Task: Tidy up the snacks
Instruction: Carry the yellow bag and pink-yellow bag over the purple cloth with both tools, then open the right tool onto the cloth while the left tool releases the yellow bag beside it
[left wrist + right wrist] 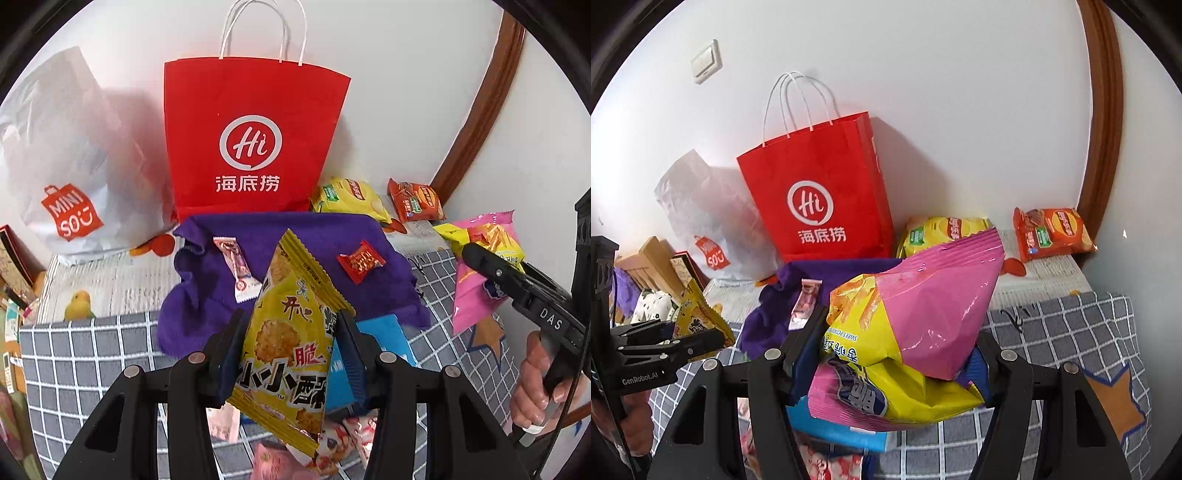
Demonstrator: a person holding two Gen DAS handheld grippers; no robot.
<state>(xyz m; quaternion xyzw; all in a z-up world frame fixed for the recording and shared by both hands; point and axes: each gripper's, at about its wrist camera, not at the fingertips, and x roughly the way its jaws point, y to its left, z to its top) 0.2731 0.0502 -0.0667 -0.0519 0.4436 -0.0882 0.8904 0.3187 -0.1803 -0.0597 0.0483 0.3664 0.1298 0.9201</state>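
While the left hand-held gripper [291, 354] clamps a yellow snack packet [291, 332] at lower centre, the right hand-held gripper [897, 354] grips a pink-and-yellow chip bag [923, 314]. Upper centre stands a red paper bag [255, 136].

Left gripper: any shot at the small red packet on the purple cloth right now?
Probably not as is. The left gripper is shut on the yellow snack packet, so its jaws are occupied. The small red packet lies uncovered on the purple cloth, with nothing else between.
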